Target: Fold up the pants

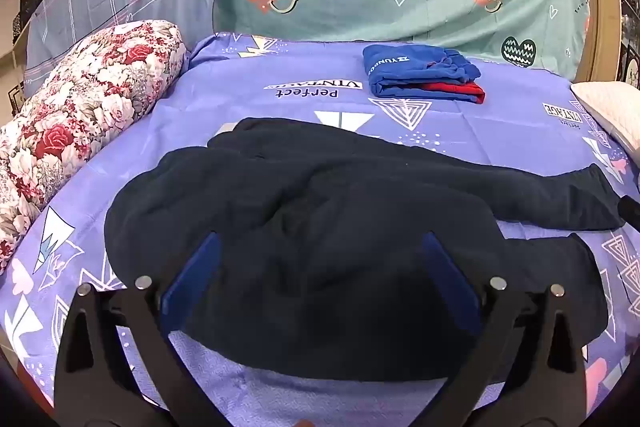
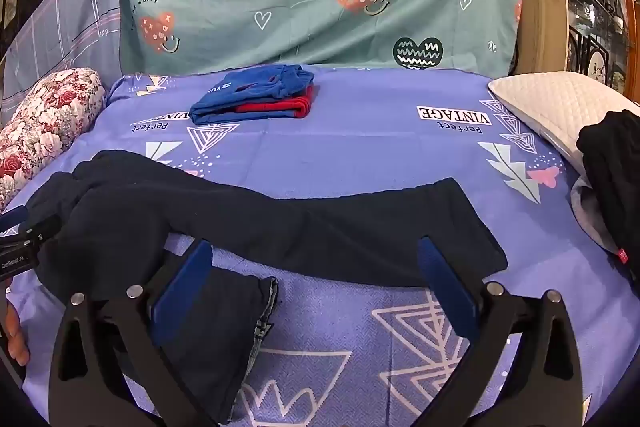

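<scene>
The bed (image 2: 360, 163), under a purple printed sheet, carries the dark pants (image 1: 320, 211) spread rumpled across its near half, well in front of the folded blue-and-red clothes (image 2: 256, 99). One leg stretches sideways; the other lies shorter, its cuff turned back. Both the left gripper (image 1: 320, 279) and the right gripper (image 2: 316, 283) hover with jaws wide apart and nothing between them. The risks, as I judge them: pinching only the top layer, or catching the sheet along with the cloth, so the fold comes out crooked.

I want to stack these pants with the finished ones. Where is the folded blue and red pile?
The folded blue and red pile lies at the bed's far edge, against the green sheet, beyond the dark pants.
</scene>
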A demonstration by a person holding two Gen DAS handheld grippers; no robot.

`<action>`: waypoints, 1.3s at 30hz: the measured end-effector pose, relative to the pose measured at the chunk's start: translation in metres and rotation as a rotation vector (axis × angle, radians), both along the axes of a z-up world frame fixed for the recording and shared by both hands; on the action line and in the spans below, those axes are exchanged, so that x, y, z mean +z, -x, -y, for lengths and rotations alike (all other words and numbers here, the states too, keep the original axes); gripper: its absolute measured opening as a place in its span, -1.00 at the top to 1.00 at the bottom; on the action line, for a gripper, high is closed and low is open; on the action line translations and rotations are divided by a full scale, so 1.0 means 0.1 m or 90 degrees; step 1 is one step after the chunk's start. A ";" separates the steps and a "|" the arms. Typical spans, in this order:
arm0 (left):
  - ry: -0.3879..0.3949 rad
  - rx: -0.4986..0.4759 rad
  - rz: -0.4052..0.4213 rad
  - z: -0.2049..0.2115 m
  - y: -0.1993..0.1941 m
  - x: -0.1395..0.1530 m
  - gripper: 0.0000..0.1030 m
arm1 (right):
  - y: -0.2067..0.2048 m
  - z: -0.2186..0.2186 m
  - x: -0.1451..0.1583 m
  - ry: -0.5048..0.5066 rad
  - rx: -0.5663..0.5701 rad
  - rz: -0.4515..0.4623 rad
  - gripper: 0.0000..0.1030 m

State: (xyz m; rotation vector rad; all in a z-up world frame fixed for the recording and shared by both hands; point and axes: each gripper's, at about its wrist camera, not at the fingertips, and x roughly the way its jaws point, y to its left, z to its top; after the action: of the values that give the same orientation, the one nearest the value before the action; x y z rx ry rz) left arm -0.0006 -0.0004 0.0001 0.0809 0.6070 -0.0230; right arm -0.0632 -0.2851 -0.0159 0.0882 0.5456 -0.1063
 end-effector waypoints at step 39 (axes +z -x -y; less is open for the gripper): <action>-0.006 0.006 0.027 -0.01 -0.12 0.03 -0.96 | 0.03 0.00 -0.01 0.023 -0.031 0.004 -0.97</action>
State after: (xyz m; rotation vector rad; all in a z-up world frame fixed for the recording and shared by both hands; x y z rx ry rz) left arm 0.0112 0.0003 0.0035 0.0871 0.5656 -0.0098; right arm -0.0660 -0.2853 -0.0167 0.0664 0.5345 -0.1626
